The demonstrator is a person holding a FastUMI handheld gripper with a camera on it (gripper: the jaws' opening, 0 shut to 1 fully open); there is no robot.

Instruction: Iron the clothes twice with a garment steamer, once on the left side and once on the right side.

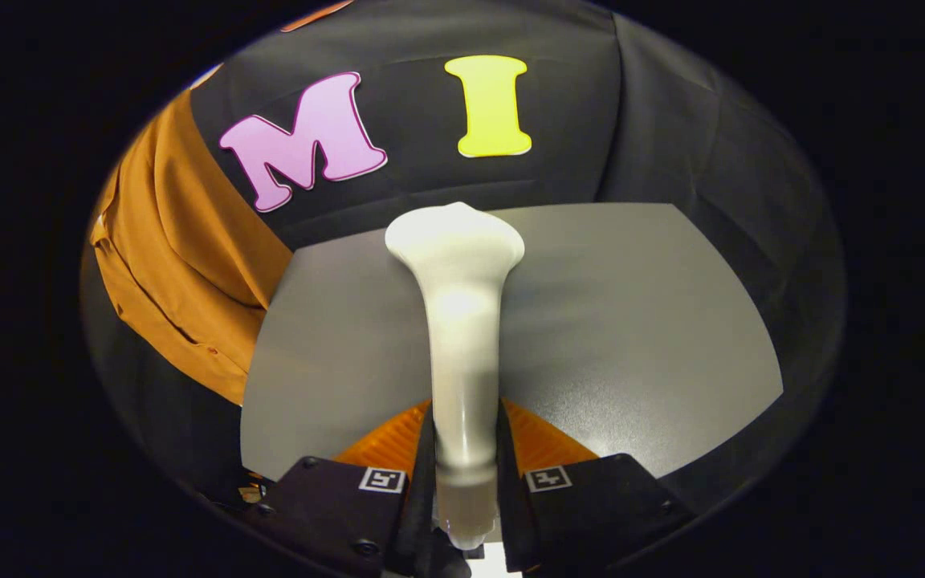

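A white garment steamer (461,321) runs straight ahead from between my fingers, its handle narrow and its head flaring wide at the far end. My gripper (464,449) is shut on the steamer's handle, one finger pressing on each side. The steamer's head hangs over the far part of a grey table (639,321). An orange garment (177,265) hangs to the left of the table against the booth's black cloth wall, well to the left of the steamer's head and apart from it.
The black cloth wall (671,136) closes the space behind and to the right of the table. The table's left edge runs close beside the hanging garment.
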